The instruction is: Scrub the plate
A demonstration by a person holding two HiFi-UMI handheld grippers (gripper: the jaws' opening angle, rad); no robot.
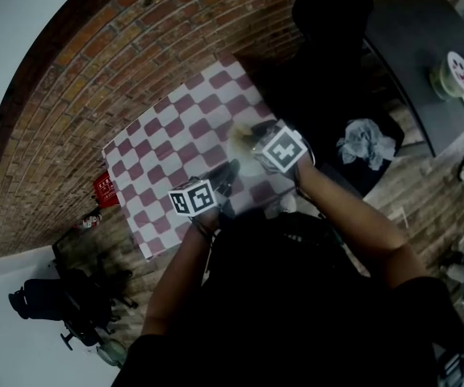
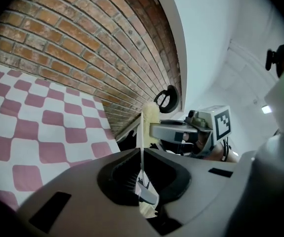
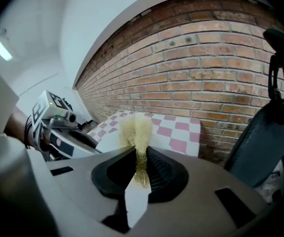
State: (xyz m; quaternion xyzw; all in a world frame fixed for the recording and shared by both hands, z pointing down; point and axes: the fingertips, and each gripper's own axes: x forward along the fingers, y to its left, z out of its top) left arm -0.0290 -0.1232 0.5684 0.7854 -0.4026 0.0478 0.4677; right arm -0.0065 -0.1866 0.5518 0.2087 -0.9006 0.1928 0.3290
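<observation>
My left gripper (image 2: 142, 157) clamps the plate (image 2: 141, 132) on edge over the tabletop's (image 1: 159, 160) near right corner and my right gripper (image 3: 141, 157) pinches the yellow scrubber (image 3: 137, 128) at its face, so scrubbing seems under way, not finished.

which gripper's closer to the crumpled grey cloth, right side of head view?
Right. The right gripper, holding the scrubber, is just left of the cloth. The left gripper, holding the plate, is further left over the checkered table.
</observation>
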